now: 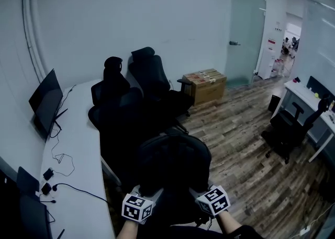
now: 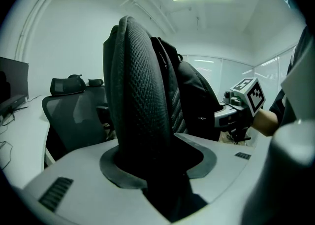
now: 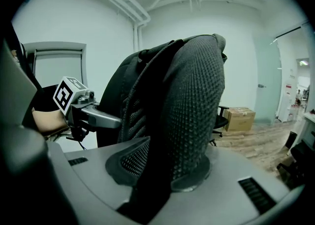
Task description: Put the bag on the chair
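Observation:
A black backpack [image 1: 172,167] hangs low in the middle of the head view, held up between my two grippers. My left gripper [image 1: 140,205] is shut on one padded mesh shoulder strap [image 2: 140,96], which stands upright between its jaws. On the bag's other side, my right gripper [image 1: 211,200] is shut on the second mesh strap [image 3: 192,111]. Each gripper shows in the other's view: the right gripper [image 2: 242,107] and the left gripper [image 3: 81,108]. Just beyond the bag stand two black office chairs, one [image 1: 112,99] by the desk and one [image 1: 157,83] behind it.
A long white desk [image 1: 78,144] runs along the left with a monitor [image 1: 46,102], cables and chargers. Cardboard boxes [image 1: 205,83] sit against the far wall beside a glass door [image 1: 246,29]. Another black chair [image 1: 288,128] stands at a desk on the right, on a wood floor [image 1: 241,144].

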{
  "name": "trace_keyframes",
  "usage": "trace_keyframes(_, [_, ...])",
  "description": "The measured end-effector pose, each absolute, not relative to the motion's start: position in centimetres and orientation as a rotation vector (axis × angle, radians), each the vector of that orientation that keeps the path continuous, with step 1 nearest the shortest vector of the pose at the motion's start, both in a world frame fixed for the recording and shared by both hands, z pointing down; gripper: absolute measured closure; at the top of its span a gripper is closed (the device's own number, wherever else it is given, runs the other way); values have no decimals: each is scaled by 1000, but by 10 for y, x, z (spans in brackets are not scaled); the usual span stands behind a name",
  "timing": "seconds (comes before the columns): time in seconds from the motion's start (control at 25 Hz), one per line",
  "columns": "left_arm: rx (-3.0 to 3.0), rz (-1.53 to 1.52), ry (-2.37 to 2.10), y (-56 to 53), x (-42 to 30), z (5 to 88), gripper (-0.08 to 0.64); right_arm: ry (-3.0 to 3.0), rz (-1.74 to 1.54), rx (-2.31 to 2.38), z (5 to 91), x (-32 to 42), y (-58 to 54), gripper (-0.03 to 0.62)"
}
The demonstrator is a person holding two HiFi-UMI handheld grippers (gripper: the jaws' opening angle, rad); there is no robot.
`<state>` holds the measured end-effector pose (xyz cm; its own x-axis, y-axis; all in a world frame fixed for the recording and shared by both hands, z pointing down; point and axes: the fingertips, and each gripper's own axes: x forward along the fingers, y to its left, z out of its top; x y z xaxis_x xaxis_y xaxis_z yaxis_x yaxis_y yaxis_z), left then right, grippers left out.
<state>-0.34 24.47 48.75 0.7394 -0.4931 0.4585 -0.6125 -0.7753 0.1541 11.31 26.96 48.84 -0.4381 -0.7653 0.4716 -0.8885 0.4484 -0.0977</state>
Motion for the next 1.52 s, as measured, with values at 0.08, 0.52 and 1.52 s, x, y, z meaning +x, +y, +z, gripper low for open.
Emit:
trace_keyframes(0.08, [2657,585,-849,223,-13,488,353,-2341,482,1424,489,103,249,477])
trace_keyframes(0.52, [2640,585,-857,146,-20,494,353,-2345,486,1404,496,97,170,477])
trace_keyframes(1.52, [2459,499,-1146,12,15,511,353,-2450,440,1065,508,135,6,477])
